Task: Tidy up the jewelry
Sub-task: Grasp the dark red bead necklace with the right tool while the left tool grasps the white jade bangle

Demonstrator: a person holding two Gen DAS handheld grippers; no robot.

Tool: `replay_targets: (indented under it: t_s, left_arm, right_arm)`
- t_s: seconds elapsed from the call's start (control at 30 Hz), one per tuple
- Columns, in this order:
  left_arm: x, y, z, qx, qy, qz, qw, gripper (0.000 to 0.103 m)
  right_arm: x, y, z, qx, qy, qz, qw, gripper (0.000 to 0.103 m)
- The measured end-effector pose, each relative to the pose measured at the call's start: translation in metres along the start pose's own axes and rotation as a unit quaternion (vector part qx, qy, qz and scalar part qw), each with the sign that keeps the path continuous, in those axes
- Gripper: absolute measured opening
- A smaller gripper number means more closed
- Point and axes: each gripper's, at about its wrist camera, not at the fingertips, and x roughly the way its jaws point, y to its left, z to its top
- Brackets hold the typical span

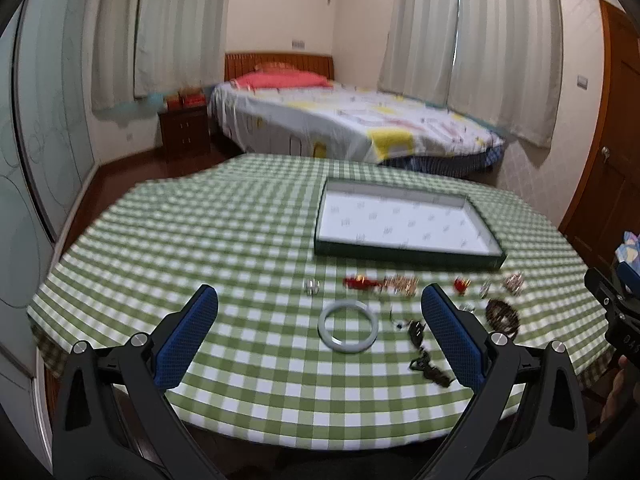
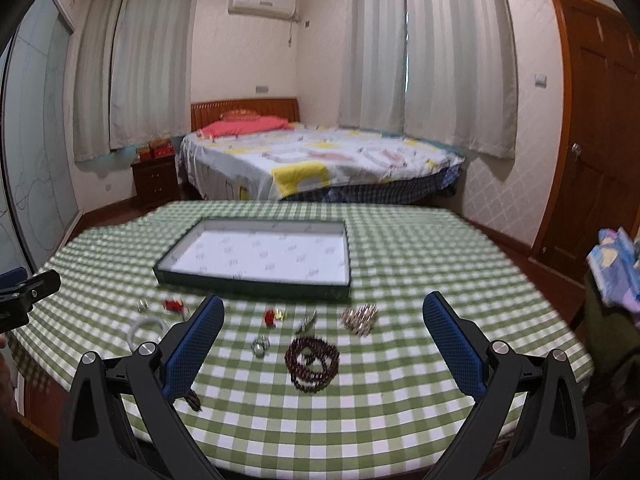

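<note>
A shallow dark green tray with a white lining (image 1: 408, 222) (image 2: 256, 258) lies empty on the green checked table. Jewelry lies in front of it: a pale jade bangle (image 1: 348, 330) (image 2: 147, 330), a dark beaded bracelet (image 1: 502, 316) (image 2: 312, 364), red pieces (image 1: 360, 282) (image 2: 274, 316), a gold cluster (image 1: 402, 284) (image 2: 360, 318), a small silver ring (image 1: 312, 286) (image 2: 260, 346) and a dark cord (image 1: 424, 356). My left gripper (image 1: 320, 308) is open above the bangle. My right gripper (image 2: 324, 316) is open above the beaded bracelet.
The table (image 1: 200, 240) has a rounded front edge. A bed (image 1: 352, 120) stands behind it, with a nightstand (image 1: 184, 132) to its left. A wooden door (image 2: 596, 128) is at the right. Folded cloth (image 2: 616, 268) lies at the right edge.
</note>
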Motion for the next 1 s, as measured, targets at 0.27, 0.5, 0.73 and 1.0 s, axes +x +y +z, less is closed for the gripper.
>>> replay_targets:
  t_s: [0.27,0.5,0.73,1.0]
  left_arm:
    - [0.070,-0.007,-0.026,0.016,0.059,0.005,0.9981,0.099]
    - [0.113,-0.008,-0.033,0.016,0.095,0.009,0.9954,0.099]
    - [0.139,-0.008,-0.038,0.015,0.118,0.008,0.9929,0.099]
    - [0.151,-0.012,-0.040,0.017,0.132,0.005,0.9911,0.099]
  right_arm:
    - [0.067,-0.005,-0.040,-0.004,0.064,0.007,0.998,0.097]
    - [0.110,-0.014,-0.050,0.013,0.108,0.004,0.994,0.096]
    - [0.140,-0.006,-0.055,-0.001,0.150,0.008,0.989,0.096]
    - [0.145,-0.007,-0.061,0.002,0.172,0.019,0.985,0.067]
